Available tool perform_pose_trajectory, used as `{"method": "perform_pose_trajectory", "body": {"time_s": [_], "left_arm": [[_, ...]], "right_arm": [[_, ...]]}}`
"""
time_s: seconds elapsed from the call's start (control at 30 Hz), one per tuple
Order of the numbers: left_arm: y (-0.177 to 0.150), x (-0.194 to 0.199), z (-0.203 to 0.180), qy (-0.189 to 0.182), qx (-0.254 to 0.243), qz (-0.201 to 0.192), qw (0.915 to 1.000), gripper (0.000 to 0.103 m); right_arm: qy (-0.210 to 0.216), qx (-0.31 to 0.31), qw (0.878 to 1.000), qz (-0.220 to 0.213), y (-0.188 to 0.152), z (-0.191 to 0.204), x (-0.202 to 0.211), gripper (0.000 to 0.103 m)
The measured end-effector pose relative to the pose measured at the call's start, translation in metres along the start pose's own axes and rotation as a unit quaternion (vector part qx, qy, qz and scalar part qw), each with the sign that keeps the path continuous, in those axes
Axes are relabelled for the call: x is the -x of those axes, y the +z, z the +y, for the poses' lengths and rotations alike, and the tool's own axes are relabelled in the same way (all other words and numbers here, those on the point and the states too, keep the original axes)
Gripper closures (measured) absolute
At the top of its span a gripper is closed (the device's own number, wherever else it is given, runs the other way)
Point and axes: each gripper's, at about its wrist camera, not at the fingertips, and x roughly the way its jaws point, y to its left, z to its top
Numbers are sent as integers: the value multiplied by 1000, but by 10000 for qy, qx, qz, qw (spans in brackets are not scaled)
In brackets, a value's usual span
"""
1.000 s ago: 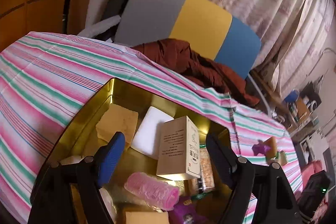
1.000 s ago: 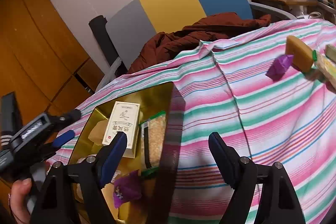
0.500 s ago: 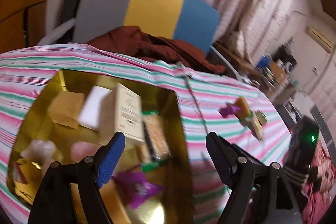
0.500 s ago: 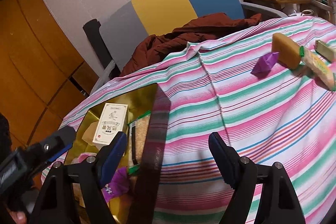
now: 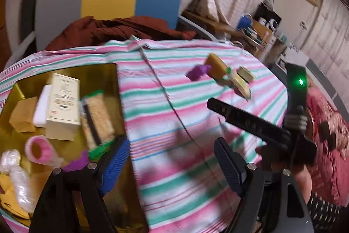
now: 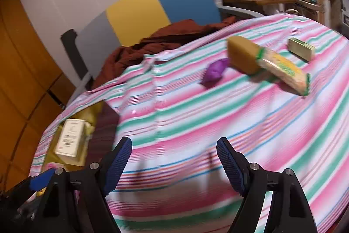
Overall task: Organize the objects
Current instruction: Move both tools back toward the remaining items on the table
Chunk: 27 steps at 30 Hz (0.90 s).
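The tablecloth (image 6: 196,115) carried pink, green and white stripes with thin blue and orange lines. The tray (image 5: 98,73) was shiny gold. Inside it sat a cream box (image 5: 63,106) with dark print, a white block (image 5: 41,106), a tan block (image 5: 21,115), a pink roll (image 5: 39,150) and a beige packet (image 5: 98,121) edged in green. On the cloth lay a purple packet (image 6: 214,72), an ochre block (image 6: 242,55), a yellow-green packet (image 6: 283,71) and a pale olive box (image 6: 302,49). The chair back (image 6: 148,12) was grey, yellow and blue. Both grippers' pads (image 6: 118,164) were blue on black.
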Motion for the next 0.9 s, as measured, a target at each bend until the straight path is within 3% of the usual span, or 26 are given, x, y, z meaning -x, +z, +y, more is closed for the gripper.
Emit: {"method": "perform_pose_trajectory", "body": {"time_s": [0.23,0.4,0.57,0.9], "left_arm": [[-9,-16,-20,-188,-196,309,9992,22],[-13,-25,-31,-224,-329,449,9982,22],[-13,-34,-33,-252,-238,583,9977,22],[-11,-44,-37,-152,-252,747,9968,22]], "right_arm": [[-316,45,9995,71,3,-52,-2,21],[-582,168,9981,-89,26,-90,-2,20],[-725,687,9942,-408,62,-109,2,7],[-1063,1658,9803,134,102,-124,-47,7]]}}
